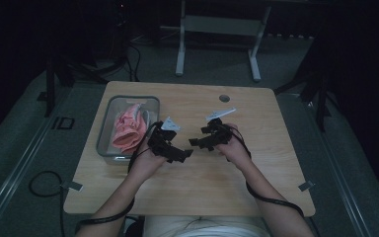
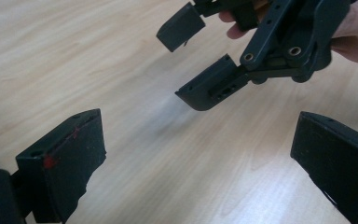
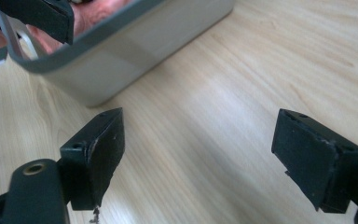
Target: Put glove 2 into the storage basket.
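Left tool [image 1: 183,154]: held above the middle of the bench [image 1: 256,168], jaws wide apart with nothing between them; in the left gripper view bare wood lies between the two black jaws, and one pad carries red marks.
Right tool [image 1: 195,143]: held just beside the left tool, tips facing it, near but apart; jaws spread, nothing gripped. In the left gripper view the right tool [image 2: 193,56] comes in from the top right with fingers [image 2: 230,25] behind it, hanging above the wood.
Bin [image 1: 103,131]: clear, grey-rimmed, standing on the left part of the bench, just left of the left hand [image 1: 148,160]. In the right gripper view its pale wall [image 3: 135,51] rises at the top left, resting on the wood.
Cloth [image 1: 128,131]: pink, crumpled, lying inside the bin, touched by neither tool; a pink patch shows over the rim in the right gripper view [image 3: 102,11].
Hands: the right hand [image 1: 234,148] grips its tool from the right; both forearms come in from the bottom edge, a cable trailing from each.
Bench: light wood, with a round grey cap [image 1: 224,98] near the far edge.
Surroundings: dark floor, a white frame [image 1: 217,24] standing behind the bench.
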Demonstrator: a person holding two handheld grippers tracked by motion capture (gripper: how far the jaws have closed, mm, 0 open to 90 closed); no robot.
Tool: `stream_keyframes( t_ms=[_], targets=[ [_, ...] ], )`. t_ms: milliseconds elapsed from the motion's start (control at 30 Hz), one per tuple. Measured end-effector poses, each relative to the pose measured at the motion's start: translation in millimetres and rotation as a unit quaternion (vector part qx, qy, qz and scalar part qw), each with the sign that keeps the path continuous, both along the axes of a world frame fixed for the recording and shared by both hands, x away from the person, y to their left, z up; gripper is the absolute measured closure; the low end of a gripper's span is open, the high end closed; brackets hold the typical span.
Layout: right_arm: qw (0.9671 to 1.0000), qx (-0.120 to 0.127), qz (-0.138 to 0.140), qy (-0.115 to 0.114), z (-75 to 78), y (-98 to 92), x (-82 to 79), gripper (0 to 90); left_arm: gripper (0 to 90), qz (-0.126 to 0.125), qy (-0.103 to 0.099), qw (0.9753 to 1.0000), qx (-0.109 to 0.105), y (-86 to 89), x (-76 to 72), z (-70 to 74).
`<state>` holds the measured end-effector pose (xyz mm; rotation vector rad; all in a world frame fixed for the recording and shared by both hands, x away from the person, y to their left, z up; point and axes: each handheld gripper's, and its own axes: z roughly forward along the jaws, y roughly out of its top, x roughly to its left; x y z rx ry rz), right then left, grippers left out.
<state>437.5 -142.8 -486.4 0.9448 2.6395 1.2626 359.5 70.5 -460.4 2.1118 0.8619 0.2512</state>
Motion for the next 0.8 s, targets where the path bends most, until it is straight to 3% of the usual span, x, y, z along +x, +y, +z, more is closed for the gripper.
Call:
stream_keyframes(
  t_ms=[100, 167, 433, 500, 800],
  targets=[
    [1.0000, 0.001, 0.002, 0.000, -4.2, -4.0, -3.4, 17.1, 2.7, -0.003, 0.001, 1.0000, 0.000, -1.6, -1.1, -2.1],
    [1.0000, 0.004, 0.005, 0.000, -11.6, -10.2, -8.0, 17.1, 2.7, -0.022, -0.002, 0.9997, 0.011, -9.9, -6.3, -13.8],
    [0.9998, 0.014, 0.012, -0.011, -31.0, -26.8, -21.4, 17.1, 2.7, -0.045, 0.001, 0.9990, -0.009, -19.2, -15.2, -36.2],
    [0.9997, 0.015, 0.013, -0.014, -33.0, -28.9, -23.2, 17.1, 2.7, -0.045, 0.001, 0.9990, -0.009, -19.2, -15.2, -36.2],
    [0.9993, 0.018, 0.021, -0.024, -49.6, -47.0, -41.0, 15.6, 2.7, -0.083, 0.006, 0.9965, -0.015, -29.4, -24.7, -62.3]
  ],
)
